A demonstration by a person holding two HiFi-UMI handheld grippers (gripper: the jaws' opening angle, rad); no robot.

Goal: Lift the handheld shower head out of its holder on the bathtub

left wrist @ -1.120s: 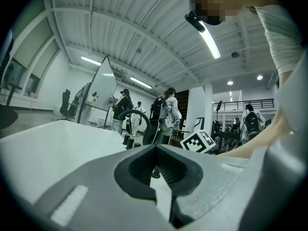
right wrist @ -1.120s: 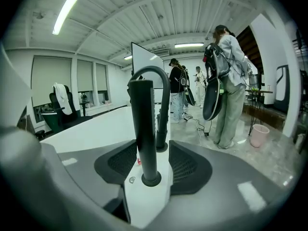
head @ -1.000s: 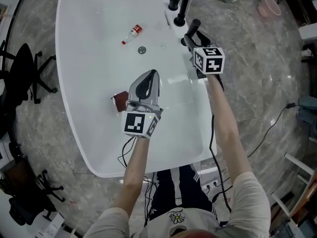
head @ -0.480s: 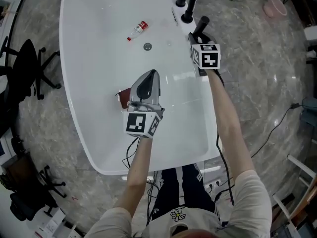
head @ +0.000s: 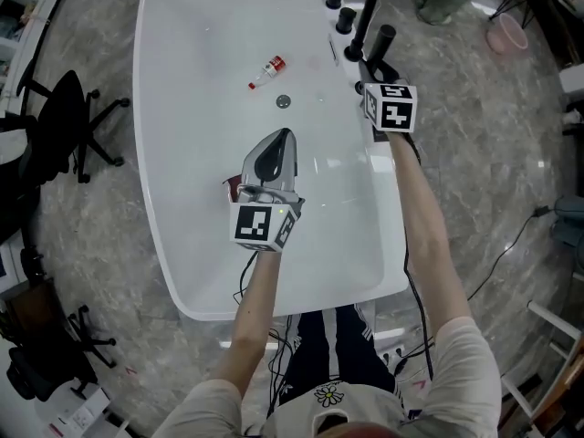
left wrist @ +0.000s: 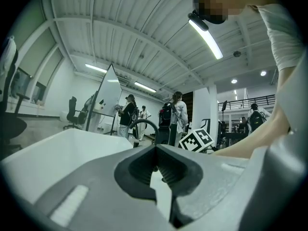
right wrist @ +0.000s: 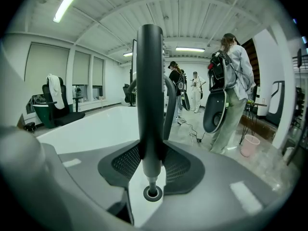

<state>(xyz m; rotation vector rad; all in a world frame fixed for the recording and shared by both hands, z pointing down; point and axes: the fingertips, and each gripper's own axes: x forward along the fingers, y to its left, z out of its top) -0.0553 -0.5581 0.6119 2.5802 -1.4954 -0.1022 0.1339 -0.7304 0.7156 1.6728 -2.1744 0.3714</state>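
The right hand-held gripper [right wrist: 152, 160], jaws just closed in, grasps the shower head [right wrist: 149, 81], its long axis upright, pointing twelve o'clock.

Beige T-shirt [head: 467, 372], black white-striped trousers [head: 313, 338]; grey left gripper [head: 281, 137] bears checkered marker cube [head: 260, 226].
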